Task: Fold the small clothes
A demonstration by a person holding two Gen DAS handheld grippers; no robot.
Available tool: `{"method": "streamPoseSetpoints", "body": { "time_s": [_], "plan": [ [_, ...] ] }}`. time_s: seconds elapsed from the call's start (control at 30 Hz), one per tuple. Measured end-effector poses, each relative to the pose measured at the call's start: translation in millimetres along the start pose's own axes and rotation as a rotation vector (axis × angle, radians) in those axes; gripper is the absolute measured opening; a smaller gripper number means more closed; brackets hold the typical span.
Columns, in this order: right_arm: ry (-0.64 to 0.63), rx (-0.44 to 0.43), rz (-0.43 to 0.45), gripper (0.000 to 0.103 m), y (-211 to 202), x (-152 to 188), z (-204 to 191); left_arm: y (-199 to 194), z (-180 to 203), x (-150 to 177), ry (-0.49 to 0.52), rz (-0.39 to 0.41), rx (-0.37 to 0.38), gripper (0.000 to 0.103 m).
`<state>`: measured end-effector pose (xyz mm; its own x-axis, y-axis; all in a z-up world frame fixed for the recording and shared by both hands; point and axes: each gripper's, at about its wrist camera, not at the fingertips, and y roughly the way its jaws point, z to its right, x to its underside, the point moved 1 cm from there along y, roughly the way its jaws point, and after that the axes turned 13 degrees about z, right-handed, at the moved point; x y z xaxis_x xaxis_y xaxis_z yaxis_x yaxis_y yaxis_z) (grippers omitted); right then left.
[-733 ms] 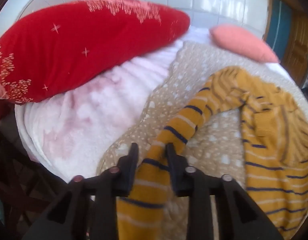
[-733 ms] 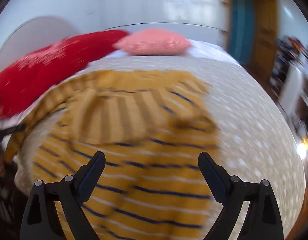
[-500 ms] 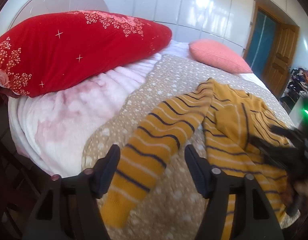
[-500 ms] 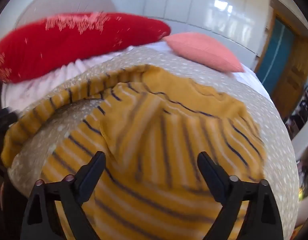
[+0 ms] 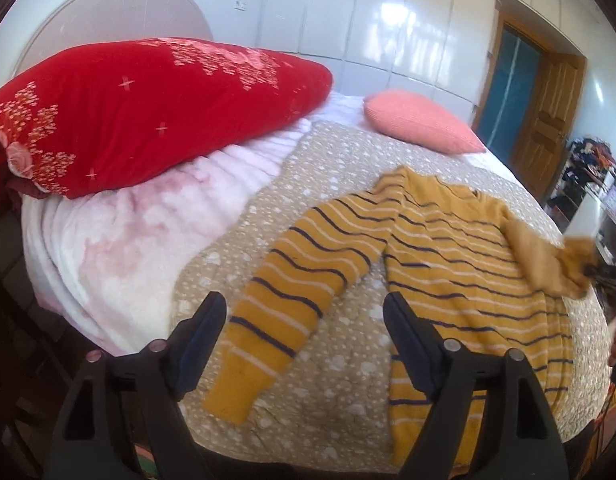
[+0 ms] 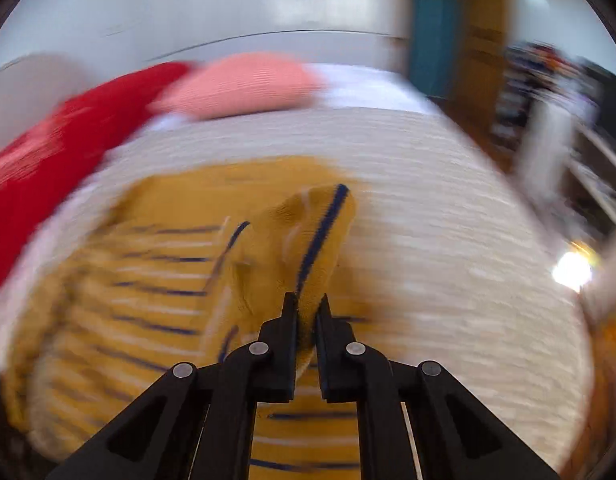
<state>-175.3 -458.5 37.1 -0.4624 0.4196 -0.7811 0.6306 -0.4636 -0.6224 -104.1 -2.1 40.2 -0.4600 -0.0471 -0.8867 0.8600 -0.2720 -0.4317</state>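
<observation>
While the mustard striped sweater (image 5: 459,264) lies spread on the bed's tan dotted blanket (image 5: 339,168), its left sleeve (image 5: 284,304) rests flat, angled away from the sweater body. Left hand-held gripper (image 5: 304,320) hovers w/ fingers spread wide, straddling that sleeve's cuff end, not touching. Right hand-held gripper (image 6: 306,310) is pressed together on the other sleeve (image 6: 308,240), lifted off the sweater; view blurred. Red pillow (image 5: 148,112) & pink pillow (image 5: 419,124) sit beyond the sweater.
</observation>
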Motion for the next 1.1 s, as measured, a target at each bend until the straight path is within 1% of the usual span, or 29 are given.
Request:
{"method": "streamPoseSetpoints", "body": {
  "time_s": [0.03,0.07,0.13,0.17,0.2,0.23,0.27,0.3,0.37,0.4,0.43,0.47,0.53,0.57,0.6,0.63,0.67,0.7,0.73,0.77,0.8,0.83,0.87,0.9,0.93,0.97,1.0,1.03,1.1],
  "plan": [
    [0.01,0.083,-0.006,0.009,4,6,24,3,5,3,0.013,-0.016,0.004,0.081],
    [0.035,0.183,-0.031,0.013,5,10,53,6,10,5,0.015,-0.03,0.018,0.081],
    [0.061,0.247,-0.024,0.014,2,16,81,12,24,12,0.024,-0.057,0.057,0.081],
    [0.076,0.243,-0.01,0.018,-2,18,89,17,32,15,0.028,-0.073,0.082,0.081],
    [0.092,0.211,0.006,0.028,-5,19,92,23,40,20,0.032,-0.099,0.101,0.082],
    [0.095,0.196,0.01,0.033,-14,24,85,28,45,24,0.018,-0.139,0.114,0.082],
    [0.111,0.119,0.017,0.04,-16,23,75,32,52,31,0.028,-0.154,0.131,0.082],
    [0.115,0.054,0.039,0.041,-17,29,85,37,58,37,0.037,-0.173,0.151,0.082],
    [0.138,-0.093,0.029,0.041,-13,28,57,49,73,55,0.083,-0.215,0.166,0.082],
    [0.147,-0.169,0.02,0.041,-7,26,40,56,80,63,0.112,-0.245,0.162,0.081],
    [0.148,-0.231,0.019,0.041,-3,32,29,60,86,71,0.125,-0.276,0.159,0.078],
    [0.143,-0.278,0.015,0.041,-2,38,19,61,89,76,0.144,-0.273,0.134,0.076],
    [0.133,-0.35,0.006,0.041,9,38,-15,58,91,76,0.164,-0.263,0.124,0.068],
    [0.123,-0.368,-0.001,0.041,18,32,-37,57,92,76,0.17,-0.259,0.121,0.061],
    [0.112,-0.378,0.0,0.041,17,41,-44,56,90,74,0.164,-0.26,0.119,0.054],
    [0.109,-0.391,-0.01,0.041,23,45,-62,50,82,69,0.142,-0.28,0.117,0.05],
    [0.124,-0.418,-0.031,0.03,31,38,-79,47,76,66,0.13,-0.286,0.103,0.037],
    [0.135,-0.425,-0.041,0.013,35,42,-80,47,72,62,0.126,-0.296,0.092,0.033],
    [0.153,-0.415,-0.045,0.013,37,35,-87,41,66,57,0.108,-0.293,0.092,0.033],
    [0.167,-0.412,-0.037,0.012,34,37,-85,30,58,50,0.097,-0.262,0.079,0.033],
    [0.168,-0.409,-0.019,0.011,24,77,-65,21,51,43,0.101,-0.234,0.058,0.033],
    [0.185,-0.383,0.0,0.011,17,103,-29,14,48,39,0.105,-0.213,0.046,0.034],
    [0.213,-0.333,0.024,0.011,9,118,-1,7,44,34,0.107,-0.2,0.038,0.037],
    [0.239,-0.299,0.051,0.012,3,131,31,-1,38,29,0.1,-0.187,0.038,0.044],
    [0.313,-0.258,0.083,0.013,-2,129,53,-6,35,26,0.094,-0.178,0.037,0.048],
    [0.386,-0.239,0.095,0.02,-2,131,68,-10,31,24,0.088,-0.165,0.036,0.053],
    [0.445,-0.226,0.098,0.038,-2,130,83,-14,28,22,0.081,-0.154,0.033,0.055],
    [0.544,-0.221,0.117,0.044,-3,131,103,-17,26,20,0.076,-0.147,0.033,0.055],
    [0.633,-0.249,0.134,0.045,-3,127,124,-17,27,20,0.071,-0.143,0.037,0.058]
  ]
}}
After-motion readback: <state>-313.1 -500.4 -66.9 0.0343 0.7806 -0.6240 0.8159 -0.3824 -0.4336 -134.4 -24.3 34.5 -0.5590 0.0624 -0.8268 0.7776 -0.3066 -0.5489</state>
